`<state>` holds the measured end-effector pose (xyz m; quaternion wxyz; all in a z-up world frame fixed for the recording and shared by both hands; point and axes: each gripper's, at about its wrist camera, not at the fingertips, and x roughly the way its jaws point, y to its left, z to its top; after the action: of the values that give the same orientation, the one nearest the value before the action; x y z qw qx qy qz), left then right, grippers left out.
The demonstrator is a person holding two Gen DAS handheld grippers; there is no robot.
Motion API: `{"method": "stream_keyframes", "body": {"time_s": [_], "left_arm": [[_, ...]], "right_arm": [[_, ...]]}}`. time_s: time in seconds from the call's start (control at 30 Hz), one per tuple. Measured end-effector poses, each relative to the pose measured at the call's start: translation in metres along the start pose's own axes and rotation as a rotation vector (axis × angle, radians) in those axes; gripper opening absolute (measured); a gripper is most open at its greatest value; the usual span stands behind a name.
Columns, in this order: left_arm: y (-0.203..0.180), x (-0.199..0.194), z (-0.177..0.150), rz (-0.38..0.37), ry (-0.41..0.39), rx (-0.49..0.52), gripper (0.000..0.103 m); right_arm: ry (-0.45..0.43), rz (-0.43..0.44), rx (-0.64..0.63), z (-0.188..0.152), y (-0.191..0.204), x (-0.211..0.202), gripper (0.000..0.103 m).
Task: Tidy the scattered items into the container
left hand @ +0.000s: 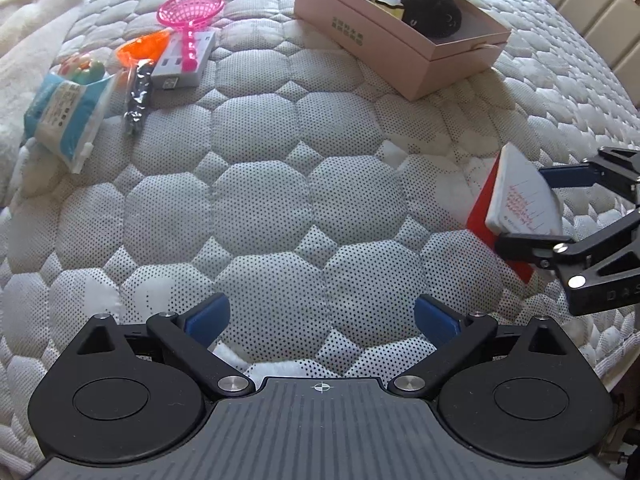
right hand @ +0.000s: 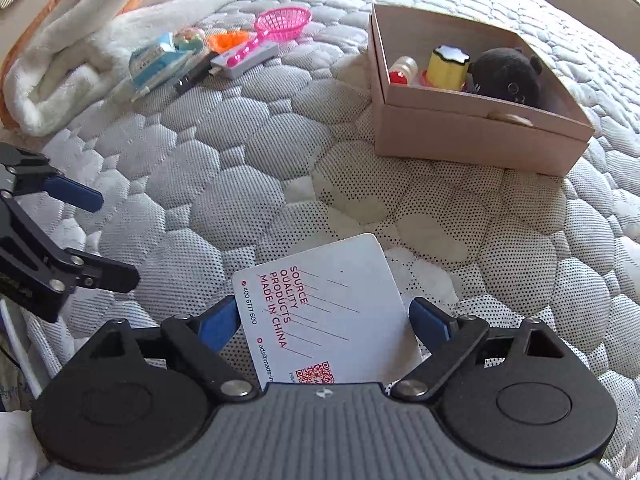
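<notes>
A pink cardboard box [left hand: 416, 68] [right hand: 472, 140] stands on the quilted mattress, holding a black plush toy [right hand: 506, 76], a yellow cup and a small bottle. My right gripper [right hand: 324, 320] is shut on a white-and-red pad [right hand: 328, 312] printed with red text, held tilted above the mattress; it also shows in the left wrist view [left hand: 520, 200]. My left gripper [left hand: 322, 316] is open and empty over the mattress. Scattered items lie far left: a pink strainer [left hand: 192, 12], an orange scoop [left hand: 144, 48], a grey power strip [left hand: 184, 64], a blue-white packet [left hand: 64, 112].
A white fluffy blanket [right hand: 72, 52] lies bunched at the far left beside the scattered items. A dark foil wrapper [left hand: 136, 100] lies by the packet. The mattress edge runs along the right side [left hand: 616, 360].
</notes>
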<state>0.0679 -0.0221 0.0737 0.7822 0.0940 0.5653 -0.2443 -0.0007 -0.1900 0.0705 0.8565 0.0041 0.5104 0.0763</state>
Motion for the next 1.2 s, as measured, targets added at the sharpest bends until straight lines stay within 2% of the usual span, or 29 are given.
{"method": "stream_keyframes", "body": {"time_s": [0.13,0.27,0.37,0.43,0.5,0.6,0.77,0.87,0.97,1.2], "left_arm": [[-0.004,-0.017,0.004,-0.009,-0.034,0.007,0.101],[-0.001,-0.033,0.007,-0.01,-0.081,-0.006,0.102],[0.007,-0.038,0.005,-0.001,-0.099,-0.044,0.102],[0.014,-0.039,0.0,-0.003,-0.105,-0.076,0.102],[0.021,-0.04,-0.006,-0.011,-0.107,-0.103,0.102],[0.027,-0.04,-0.015,-0.014,-0.111,-0.111,0.102],[0.041,-0.031,-0.027,0.004,-0.079,-0.116,0.102],[0.051,-0.031,-0.028,0.036,-0.084,-0.133,0.103],[0.069,-0.037,-0.027,0.106,-0.114,-0.169,0.103],[0.141,-0.053,-0.018,0.218,-0.212,-0.247,0.103]], "right_arm": [[-0.112,0.003,0.069,0.024,-0.008,-0.053,0.091],[-0.281,-0.008,0.168,0.071,-0.032,-0.103,0.091],[-0.398,-0.018,0.226,0.115,-0.051,-0.12,0.091],[-0.433,-0.049,0.254,0.143,-0.063,-0.116,0.093],[-0.432,-0.072,0.289,0.165,-0.075,-0.102,0.099],[-0.397,-0.087,0.351,0.182,-0.088,-0.077,0.099],[-0.365,-0.096,0.387,0.166,-0.083,-0.056,0.099],[-0.319,-0.12,0.33,0.149,-0.062,-0.043,0.099],[-0.282,-0.136,0.241,0.138,-0.029,-0.028,0.099],[-0.216,-0.05,0.151,0.151,0.057,0.035,0.097]]}}
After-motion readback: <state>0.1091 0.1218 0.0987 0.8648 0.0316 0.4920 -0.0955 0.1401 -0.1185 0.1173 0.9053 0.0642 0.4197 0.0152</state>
